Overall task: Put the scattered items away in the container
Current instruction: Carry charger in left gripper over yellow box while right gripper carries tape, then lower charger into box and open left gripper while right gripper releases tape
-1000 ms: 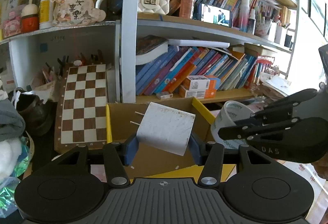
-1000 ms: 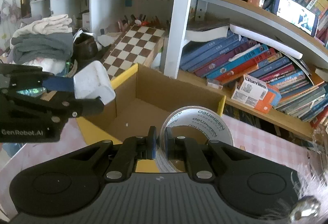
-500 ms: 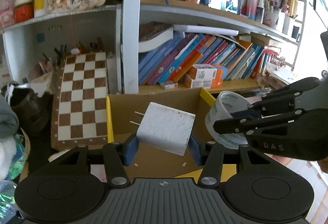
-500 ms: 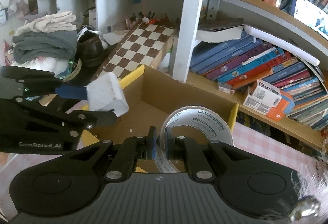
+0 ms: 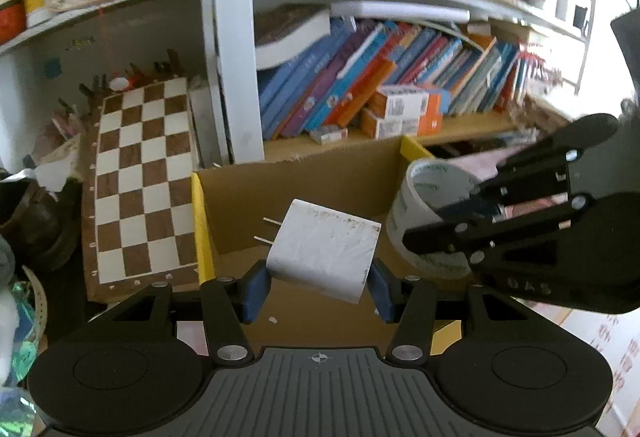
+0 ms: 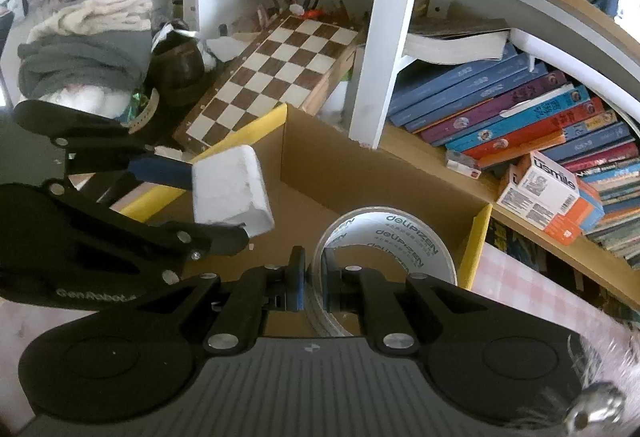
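Observation:
My left gripper point(image 5: 318, 285) is shut on a white plug charger point(image 5: 324, 249) with two prongs pointing left, held over the open cardboard box point(image 5: 292, 193). The charger also shows in the right wrist view point(image 6: 230, 193), above the box's left side point(image 6: 280, 153). My right gripper point(image 6: 314, 281) is shut on the wall of a roll of clear tape point(image 6: 384, 241) with a white printed core, held over the box's right part. The tape and right gripper show at the right of the left wrist view point(image 5: 428, 221).
A chessboard point(image 5: 140, 177) leans left of the box. A shelf with books point(image 5: 360, 85) and small cartons point(image 6: 544, 193) stands close behind it. Folded clothes point(image 6: 84, 49) and a dark shoe point(image 6: 176, 73) lie far left. A pink checked cloth point(image 6: 520, 285) covers the table.
Both grippers have moved forward and lower over the box with their items. The view has tilted down, so the box floor shows more.

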